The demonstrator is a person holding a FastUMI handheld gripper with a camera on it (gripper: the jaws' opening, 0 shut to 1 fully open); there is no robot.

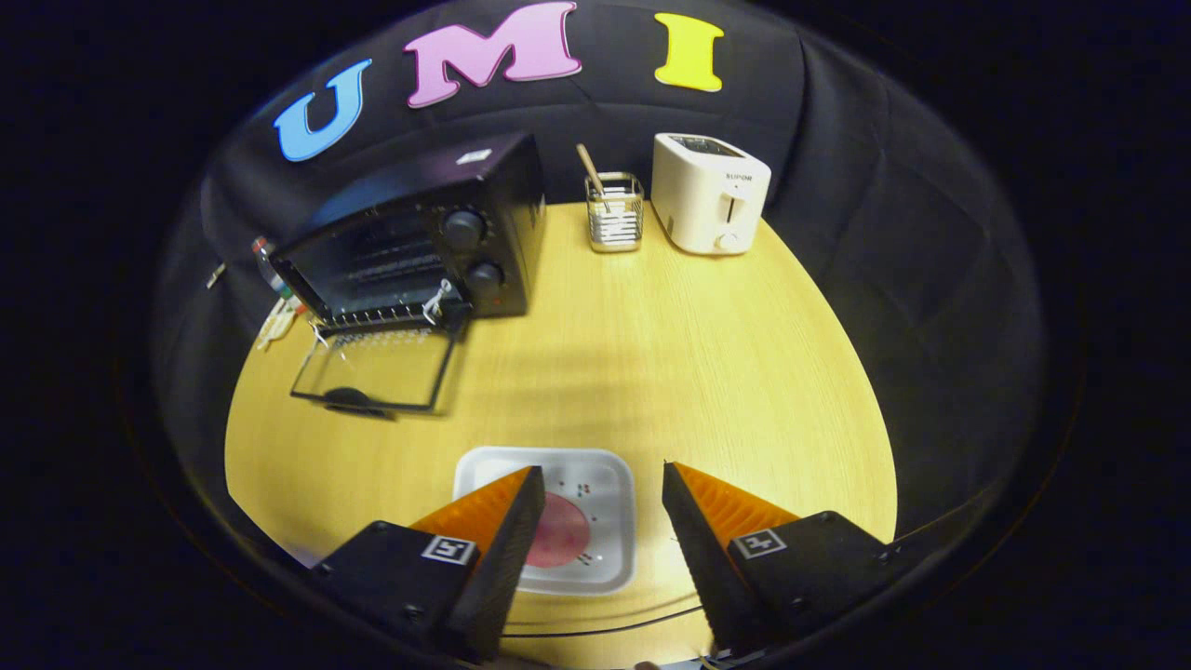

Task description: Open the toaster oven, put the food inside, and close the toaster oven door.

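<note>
A black toaster oven stands at the table's far left, its glass door folded down flat onto the wood, its rack showing inside. A white square plate lies just under my fingers, near the table's front edge. On it rests a round pink slice of food, partly hidden by my left finger. My gripper hangs open above the plate, and the food lies between the fingers, closer to the left one. Nothing is held.
A white pop-up toaster stands at the back right. A wire utensil holder with a wooden stick sits between it and the oven. Small items lie left of the oven. Bare wooden table stretches between the plate and the oven.
</note>
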